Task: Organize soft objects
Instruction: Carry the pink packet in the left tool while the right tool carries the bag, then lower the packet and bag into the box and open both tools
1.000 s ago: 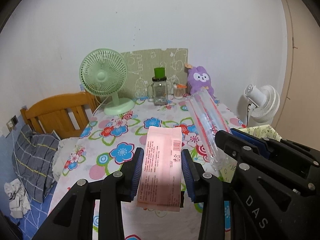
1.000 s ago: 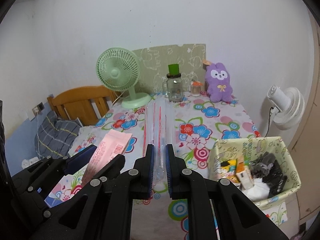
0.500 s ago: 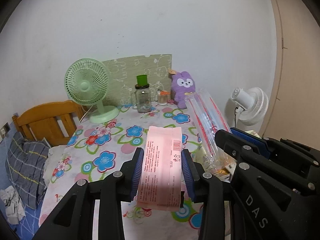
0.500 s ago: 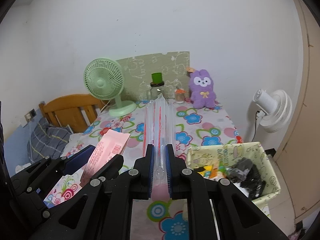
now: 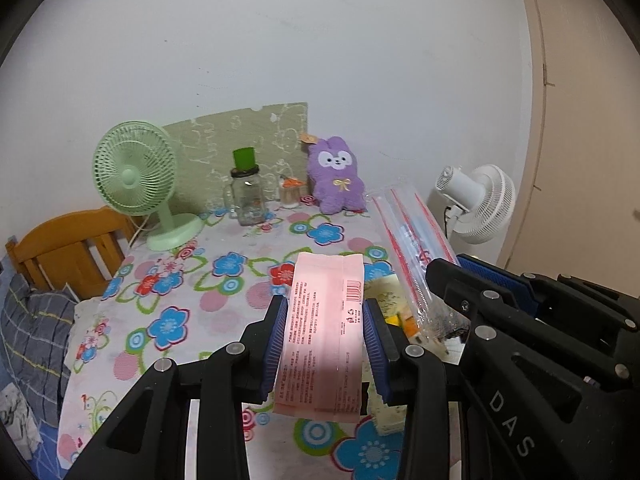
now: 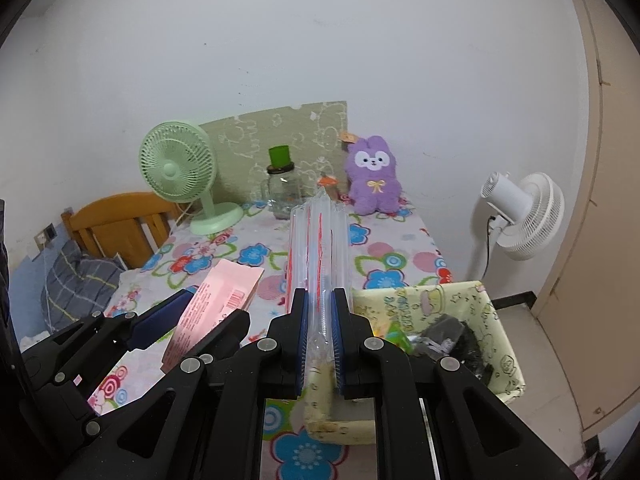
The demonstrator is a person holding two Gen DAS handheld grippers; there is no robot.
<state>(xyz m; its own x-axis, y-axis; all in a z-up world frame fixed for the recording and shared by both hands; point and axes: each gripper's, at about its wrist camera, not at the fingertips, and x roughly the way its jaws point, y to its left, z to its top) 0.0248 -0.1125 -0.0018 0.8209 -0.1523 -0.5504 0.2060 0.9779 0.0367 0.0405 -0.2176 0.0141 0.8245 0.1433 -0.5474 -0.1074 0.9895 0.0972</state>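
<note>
My left gripper [image 5: 323, 320] is shut on a flat pink packet [image 5: 324, 316] with printed text and a barcode, held above the near end of the flower-print table [image 5: 180, 280]. My right gripper [image 6: 319, 312] is shut on a clear air-cushion bag with red lines [image 6: 318, 248], which points up and forward. The pink packet also shows in the right wrist view [image 6: 218, 304], and the clear bag in the left wrist view [image 5: 412, 240]. A pale yellow fabric storage bin [image 6: 496, 320] stands just right of and below the right gripper. It holds several items, some dark.
At the table's far end stand a green desk fan [image 5: 136, 176], a glass jar with a green lid [image 5: 247, 196] and a purple plush bunny [image 5: 338, 176]. A white floor fan [image 6: 524, 216] is on the right. A wooden headboard [image 5: 64, 248] and bedding are on the left.
Both grippers, still holding their items, have pulled back and shifted right. The table's far objects look smaller, and the yellow bin now sits closer beneath the right gripper.
</note>
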